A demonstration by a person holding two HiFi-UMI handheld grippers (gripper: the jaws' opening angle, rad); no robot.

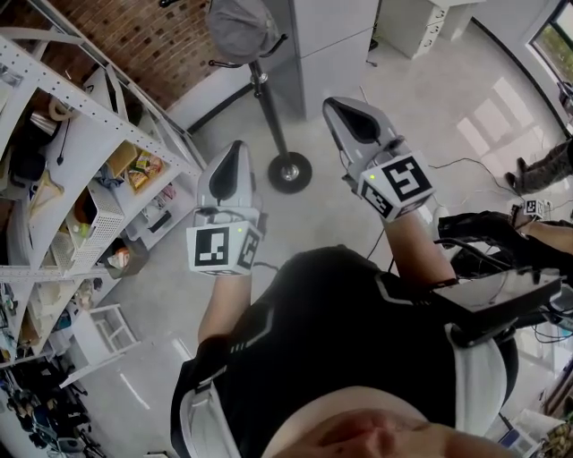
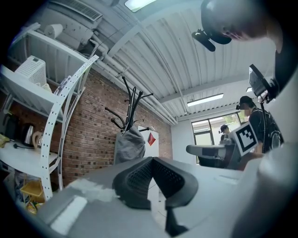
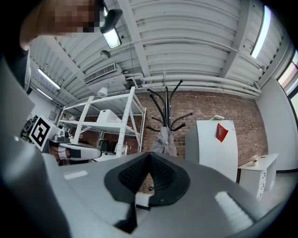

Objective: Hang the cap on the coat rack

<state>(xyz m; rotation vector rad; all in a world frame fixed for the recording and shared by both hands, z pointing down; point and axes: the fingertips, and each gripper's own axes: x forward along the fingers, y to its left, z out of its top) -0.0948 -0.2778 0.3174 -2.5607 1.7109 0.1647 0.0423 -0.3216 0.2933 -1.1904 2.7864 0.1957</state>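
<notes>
A grey cap (image 1: 240, 27) hangs on the black coat rack (image 1: 269, 107), whose round base (image 1: 289, 172) stands on the pale floor. Both grippers are held in front of the rack, apart from it. My left gripper (image 1: 235, 148) is shut with nothing between its pads. My right gripper (image 1: 336, 106) is also shut and empty. In the left gripper view the cap (image 2: 129, 145) droops from a lower hook of the rack (image 2: 132, 100), beyond the closed left gripper (image 2: 152, 159). In the right gripper view the cap (image 3: 163, 139) hangs just above the closed right gripper (image 3: 149, 154).
A white metal shelving unit (image 1: 81, 134) full of small items stands left of the rack against a brick wall (image 3: 242, 111). A white cabinet (image 3: 212, 144) stands right of the rack. Another person (image 1: 537, 170) is at the far right, with cables on the floor.
</notes>
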